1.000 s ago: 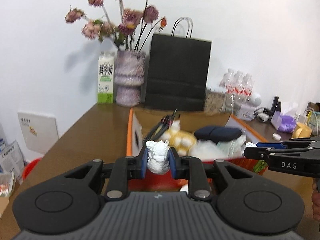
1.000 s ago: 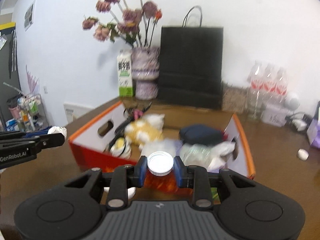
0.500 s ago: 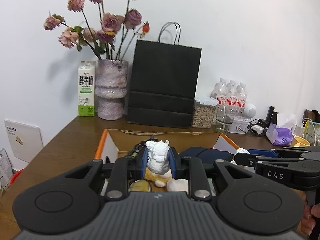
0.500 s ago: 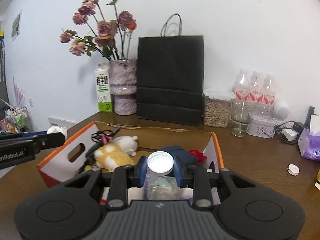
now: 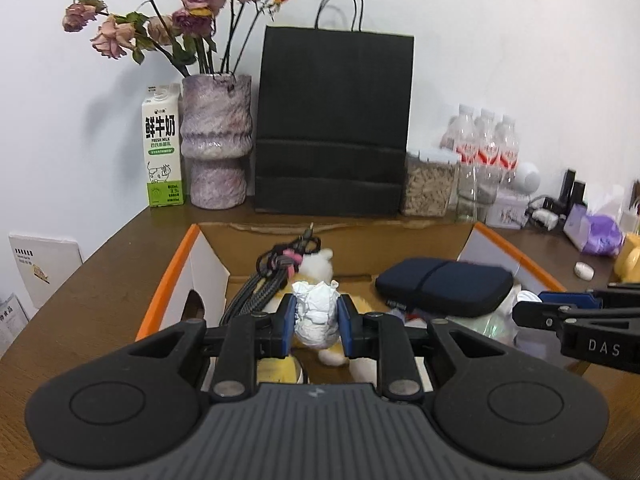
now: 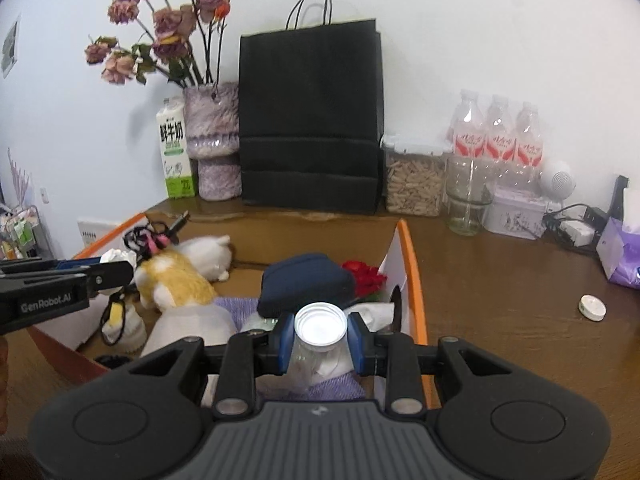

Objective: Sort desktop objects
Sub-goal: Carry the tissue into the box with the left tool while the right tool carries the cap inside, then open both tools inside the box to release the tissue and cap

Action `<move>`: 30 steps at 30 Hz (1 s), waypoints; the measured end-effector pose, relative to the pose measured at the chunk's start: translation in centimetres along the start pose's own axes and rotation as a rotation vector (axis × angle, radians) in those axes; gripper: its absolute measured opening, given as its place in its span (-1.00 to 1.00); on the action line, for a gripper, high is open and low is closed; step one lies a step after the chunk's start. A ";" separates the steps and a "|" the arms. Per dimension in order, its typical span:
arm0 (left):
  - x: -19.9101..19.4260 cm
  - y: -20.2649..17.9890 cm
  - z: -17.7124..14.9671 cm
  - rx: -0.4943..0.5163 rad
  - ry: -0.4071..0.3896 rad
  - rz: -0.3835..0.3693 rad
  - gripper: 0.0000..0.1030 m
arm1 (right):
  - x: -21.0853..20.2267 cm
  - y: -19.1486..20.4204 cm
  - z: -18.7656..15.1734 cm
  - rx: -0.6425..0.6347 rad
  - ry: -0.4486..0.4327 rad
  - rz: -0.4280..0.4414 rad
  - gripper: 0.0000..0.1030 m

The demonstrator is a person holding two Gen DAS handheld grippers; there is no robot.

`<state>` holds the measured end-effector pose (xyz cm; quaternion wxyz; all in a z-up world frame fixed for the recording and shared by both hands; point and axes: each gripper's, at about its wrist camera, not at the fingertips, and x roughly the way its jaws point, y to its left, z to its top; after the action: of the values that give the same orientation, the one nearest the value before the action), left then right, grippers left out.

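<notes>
Left wrist view: the left gripper (image 5: 317, 317) is clenched on a crumpled white paper wad (image 5: 316, 314), its blue pads pressed to the wad's two sides, and it hangs over the near part of the orange-edged cardboard box (image 5: 168, 292). Under the wad lies a yellow-and-white plush toy (image 5: 320, 268), mostly hidden by the fingers, and at eleven o'clock from the wad a bundle of braided cables (image 5: 276, 268) rests against it. At two o'clock sits a dark zip pouch (image 5: 444, 286); at three o'clock the right gripper (image 5: 532, 308) pokes in from the edge, its far side cut off. In the right wrist view the right gripper (image 6: 321, 338) grasps a clear bottle with a white cap (image 6: 321, 325), pinched at the neck just below the cap; the bottle's body is hard to make out behind the gripper frame, and it seems to hang over purple cloth (image 6: 240, 304) inside the box. At nine o'clock the left gripper (image 6: 108, 270) enters with the wad at its tip. Straight ahead lies the pouch, with red artificial flowers (image 6: 366, 274) at one o'clock against the box wall. Beyond the box, at twelve o'clock, a black paper bag (image 6: 310, 120) stands by the wall, a vase of dried roses (image 6: 214, 140) and a milk carton (image 6: 176, 152) at eleven, water bottles (image 6: 498, 136) at one.
</notes>
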<state>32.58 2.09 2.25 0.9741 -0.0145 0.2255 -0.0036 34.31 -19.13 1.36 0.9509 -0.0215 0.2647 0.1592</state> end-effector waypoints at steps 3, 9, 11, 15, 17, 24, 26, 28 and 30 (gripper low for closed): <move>0.0 -0.1 -0.3 0.014 0.007 -0.013 -0.56 | 0.6 0.1 -0.4 -0.005 0.019 -0.002 -0.47; 0.4 -0.6 -0.9 0.046 0.030 -0.025 -0.53 | 0.8 0.1 -0.7 0.004 0.023 -0.006 -0.47; 0.3 -0.7 -0.9 0.051 0.026 -0.019 -0.44 | 0.8 0.0 -0.7 0.012 0.017 -0.005 -0.46; -0.2 -0.8 -0.9 0.053 0.005 -0.003 0.16 | 0.2 -0.2 -0.6 0.034 -0.006 0.000 -0.09; -0.6 -0.8 -0.7 0.054 -0.009 -0.001 0.49 | -0.4 -0.2 -0.4 0.033 -0.034 -0.001 0.32; -2.2 -1.1 -0.5 0.054 -0.072 0.054 1.00 | -1.7 0.6 -0.1 -0.003 -0.084 -0.014 1.00; -2.3 -0.9 -0.5 0.043 -0.068 0.057 1.00 | -1.7 0.8 -0.1 -0.013 -0.081 -0.012 1.00; -2.2 -0.6 -0.4 0.033 -0.061 0.062 1.00 | -1.8 1.0 -0.1 -0.019 -0.080 -0.013 1.00; -2.1 -0.5 -0.3 0.024 -0.056 0.066 1.00 | -1.9 1.0 -0.1 -0.019 -0.083 -0.014 1.00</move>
<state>30.58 1.66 2.87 0.9798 0.0047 0.1982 0.0263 32.43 -18.76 2.32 0.9618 -0.0257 0.2234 0.1559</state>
